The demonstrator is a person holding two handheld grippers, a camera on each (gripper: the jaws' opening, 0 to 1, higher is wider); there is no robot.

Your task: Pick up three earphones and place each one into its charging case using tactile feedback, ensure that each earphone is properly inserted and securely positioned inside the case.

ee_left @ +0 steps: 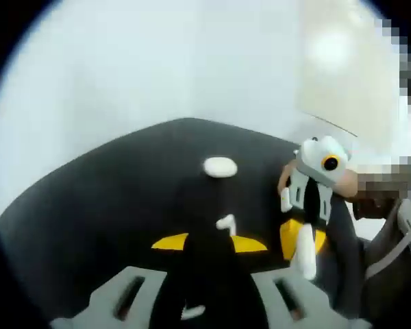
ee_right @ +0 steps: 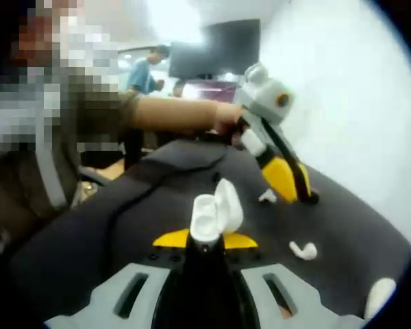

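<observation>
Meanwhile right claw [ee_right: 205, 241] pinches an open charging case [ee_right: 216, 209]; left claw [ee_left: 227, 226] pinches an earphone [ee_left: 227, 223].

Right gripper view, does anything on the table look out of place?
Mostly no. The right hand-held gripper holds an open charging case upright. One earphone lies loose on the black table, another by the left hand-held gripper's tips; neither is in a case yet.

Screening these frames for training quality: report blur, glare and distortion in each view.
Left gripper view: soft throughout, blown-out glare at upper right, fisheye bending the dark table edge; the right gripper is smeared. Right gripper view: bright glare at top, blurred background, the open charging case fairly sharp, the loose earphone softer.
</observation>
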